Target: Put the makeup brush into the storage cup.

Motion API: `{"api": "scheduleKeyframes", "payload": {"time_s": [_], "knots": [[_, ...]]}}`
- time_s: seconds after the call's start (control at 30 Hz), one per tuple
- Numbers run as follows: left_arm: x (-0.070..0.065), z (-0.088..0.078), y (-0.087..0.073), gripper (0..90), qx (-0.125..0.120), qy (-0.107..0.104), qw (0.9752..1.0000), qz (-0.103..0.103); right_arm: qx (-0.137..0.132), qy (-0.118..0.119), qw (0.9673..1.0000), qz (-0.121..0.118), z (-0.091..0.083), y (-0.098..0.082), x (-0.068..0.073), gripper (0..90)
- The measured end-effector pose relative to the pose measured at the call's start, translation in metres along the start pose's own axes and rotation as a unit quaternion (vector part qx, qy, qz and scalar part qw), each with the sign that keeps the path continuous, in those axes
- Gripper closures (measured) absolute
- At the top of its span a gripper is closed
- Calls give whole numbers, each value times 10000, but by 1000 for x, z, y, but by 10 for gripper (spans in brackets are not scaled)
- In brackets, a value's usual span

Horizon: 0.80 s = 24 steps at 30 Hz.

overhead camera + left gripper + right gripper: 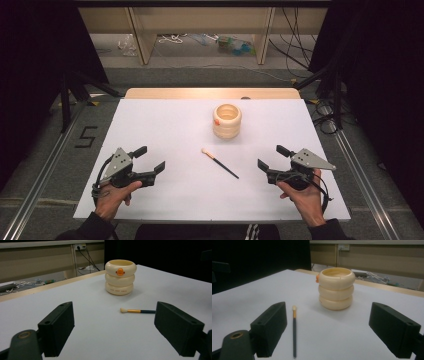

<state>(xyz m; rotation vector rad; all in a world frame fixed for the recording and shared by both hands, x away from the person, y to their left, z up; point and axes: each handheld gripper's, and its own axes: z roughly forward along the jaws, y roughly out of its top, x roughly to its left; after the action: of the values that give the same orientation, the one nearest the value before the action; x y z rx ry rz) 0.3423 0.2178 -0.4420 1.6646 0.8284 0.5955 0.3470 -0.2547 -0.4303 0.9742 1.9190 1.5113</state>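
Observation:
A cream ribbed cup (227, 120) with an orange mark stands upright on the white table (165, 125), toward the back centre. A small brush (219, 163) with a pale tip and dark handle lies flat in front of it. My left gripper (150, 160) rests at the table's front left, jaws wide apart and empty. At the front right my right gripper (272, 157) is open too, nothing between its jaws. The left gripper view has the cup (120, 277) ahead and the brush (137, 311) lying crosswise. The right gripper view has the cup (336, 288) ahead and the brush (294, 330) by the left jaw.
Beyond the table's wooden far edge (210, 93) are a floor with cables (295, 30) and wooden legs (140, 35). Black curtains hang on both sides. Metal rails (360, 175) run along the floor beside the table.

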Motion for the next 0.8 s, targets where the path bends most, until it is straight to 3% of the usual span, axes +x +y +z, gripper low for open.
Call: {"api": "scheduleKeyframes", "payload": {"time_s": [0.27, 0.4, 0.53, 0.57, 0.7, 0.73, 0.8], "knots": [[0, 0, 1, 162, -13, 10, 10000, -13, 73, 124, 9998, -114, 5, 2, 3, 158], [1, 0, 1, 162, 14, 30, 10000, 16, 367, 215, 9989, -217, 10, 9, 5, 164], [1, 0, 1, 162, 16, 38, 10000, 23, 472, 266, 9980, -330, 16, 14, 9, 165], [1, 0, 0, 162, 23, 46, 10000, 24, 599, 282, 9972, -355, 17, 16, 10, 164], [1, 0, 0, 162, 20, 80, 9999, -63, 687, 408, 9956, -488, 29, 22, 15, 165], [0, 0, 0, 162, 24, 75, 10000, -40, 904, 433, 9937, -492, 32, 25, 17, 165], [1, 0, 0, 162, 32, 75, 10000, -4, 1032, 481, 9917, -592, 38, 28, 18, 167]]}}
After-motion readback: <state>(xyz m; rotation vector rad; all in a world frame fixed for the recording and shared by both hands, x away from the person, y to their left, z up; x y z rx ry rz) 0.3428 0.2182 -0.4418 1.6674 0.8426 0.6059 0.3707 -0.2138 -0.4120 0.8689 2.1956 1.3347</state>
